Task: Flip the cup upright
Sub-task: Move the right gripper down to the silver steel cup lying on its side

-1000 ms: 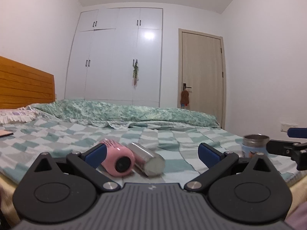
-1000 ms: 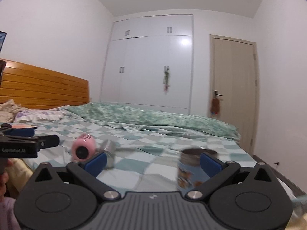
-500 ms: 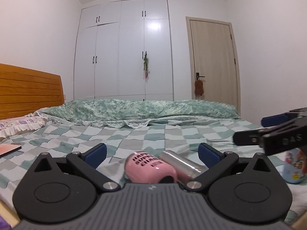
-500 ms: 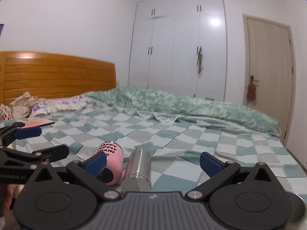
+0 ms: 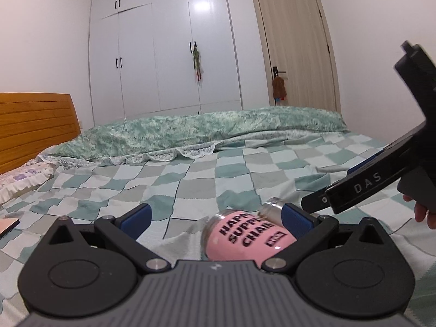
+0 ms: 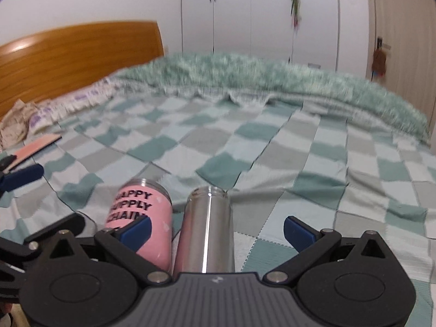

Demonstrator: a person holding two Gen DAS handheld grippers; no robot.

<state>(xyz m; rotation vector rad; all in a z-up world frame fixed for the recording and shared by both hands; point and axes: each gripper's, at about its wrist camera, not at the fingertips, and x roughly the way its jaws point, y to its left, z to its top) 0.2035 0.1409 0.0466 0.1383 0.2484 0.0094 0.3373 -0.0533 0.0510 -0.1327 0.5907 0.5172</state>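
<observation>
A pink cup [image 5: 246,235] printed "HAPPY SUPPLY CHAIN" lies on its side on the checked bedspread, with a steel cup [image 5: 271,210] lying beside it. My left gripper [image 5: 215,219] is open, its jaws either side of the pink cup, which sits toward the right finger. In the right wrist view the steel cup [image 6: 207,226] lies lengthwise between the open jaws of my right gripper [image 6: 216,229], close to the left finger, and the pink cup [image 6: 141,215] lies just left of it. The right gripper's body [image 5: 381,179] shows at the right of the left wrist view.
The checked bedspread [image 6: 272,147] covers the bed. A rolled green quilt [image 5: 204,128] lies along the far side, a wooden headboard [image 6: 76,57] and pillows [image 6: 70,106] at the left. A flat pink item [image 6: 35,147] lies at the left. Wardrobe and door stand beyond.
Both grippers have moved forward and down to the two lying cups. The left now straddles the pink cup, the right the steel one. The upright blue cup has left view.
</observation>
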